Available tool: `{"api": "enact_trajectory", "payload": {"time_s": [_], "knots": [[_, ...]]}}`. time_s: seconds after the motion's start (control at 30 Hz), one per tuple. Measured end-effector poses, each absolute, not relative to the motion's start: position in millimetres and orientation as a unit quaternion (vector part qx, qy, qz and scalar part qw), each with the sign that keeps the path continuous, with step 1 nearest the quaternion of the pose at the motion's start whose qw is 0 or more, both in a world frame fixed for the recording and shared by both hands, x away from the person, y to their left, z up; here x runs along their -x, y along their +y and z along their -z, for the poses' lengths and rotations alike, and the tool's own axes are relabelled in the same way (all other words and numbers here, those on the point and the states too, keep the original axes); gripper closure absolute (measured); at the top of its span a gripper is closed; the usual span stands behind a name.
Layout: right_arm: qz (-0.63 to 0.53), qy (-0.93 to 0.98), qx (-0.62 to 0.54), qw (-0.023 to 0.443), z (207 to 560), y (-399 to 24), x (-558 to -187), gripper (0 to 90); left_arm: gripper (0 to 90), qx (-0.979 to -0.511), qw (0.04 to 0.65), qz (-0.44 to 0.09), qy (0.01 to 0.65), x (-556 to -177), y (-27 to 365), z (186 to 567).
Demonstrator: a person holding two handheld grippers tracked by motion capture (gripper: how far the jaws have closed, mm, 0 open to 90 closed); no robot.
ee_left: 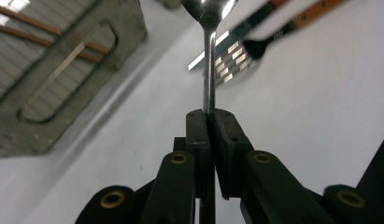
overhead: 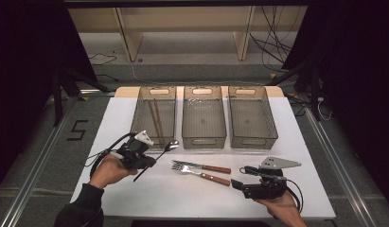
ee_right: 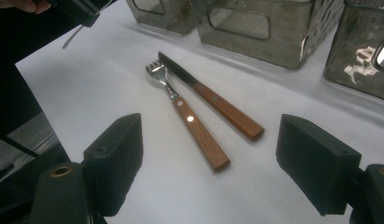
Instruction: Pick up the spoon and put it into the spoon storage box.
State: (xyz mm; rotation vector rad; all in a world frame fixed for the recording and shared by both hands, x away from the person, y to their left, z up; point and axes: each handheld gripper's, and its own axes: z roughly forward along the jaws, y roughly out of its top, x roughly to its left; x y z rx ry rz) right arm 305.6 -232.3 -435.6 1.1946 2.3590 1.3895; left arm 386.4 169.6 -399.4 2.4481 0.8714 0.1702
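Note:
My left gripper (overhead: 151,162) is shut on the handle of a metal spoon (overhead: 169,147), held a little above the white table in front of the left bin (overhead: 141,106). In the left gripper view the jaws (ee_left: 210,117) pinch the thin spoon handle (ee_left: 208,70), whose bowl points away. A wooden-handled fork (overhead: 201,174) and knife (overhead: 204,166) lie side by side at the table's middle. To their right my right gripper (overhead: 240,177) stands open and points at them. In the right gripper view the fork (ee_right: 189,119) and knife (ee_right: 213,100) lie ahead of its wide-apart jaws (ee_right: 213,136), untouched.
Three grey see-through bins stand in a row at the back: the left one holds two brown chopsticks (overhead: 155,118), then come the middle bin (overhead: 204,139) and the right bin (overhead: 252,139). White table (overhead: 149,198) lies between the hands.

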Motion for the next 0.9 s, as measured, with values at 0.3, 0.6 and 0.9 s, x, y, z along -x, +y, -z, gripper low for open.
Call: {"api": "enact_trajectory", "payload": {"time_s": [0.3,0.6,0.9], "knots": [[-0.475,0.782,-0.395,0.09,435.6,-232.8,-302.9,23.8,84.7,-0.888,0.306,-0.072,0.335,-402.7,155.8,388.7],[-0.477,0.78,-0.395,0.091,435.4,-233.1,-301.9,23.7,84.6,-0.88,0.327,-0.075,0.336,-416.0,142.8,378.4],[-0.48,0.778,-0.394,0.092,435.3,-233.2,-301.1,23.8,84.6,-0.868,0.354,-0.07,0.342,-435.7,123.8,365.4]]}}
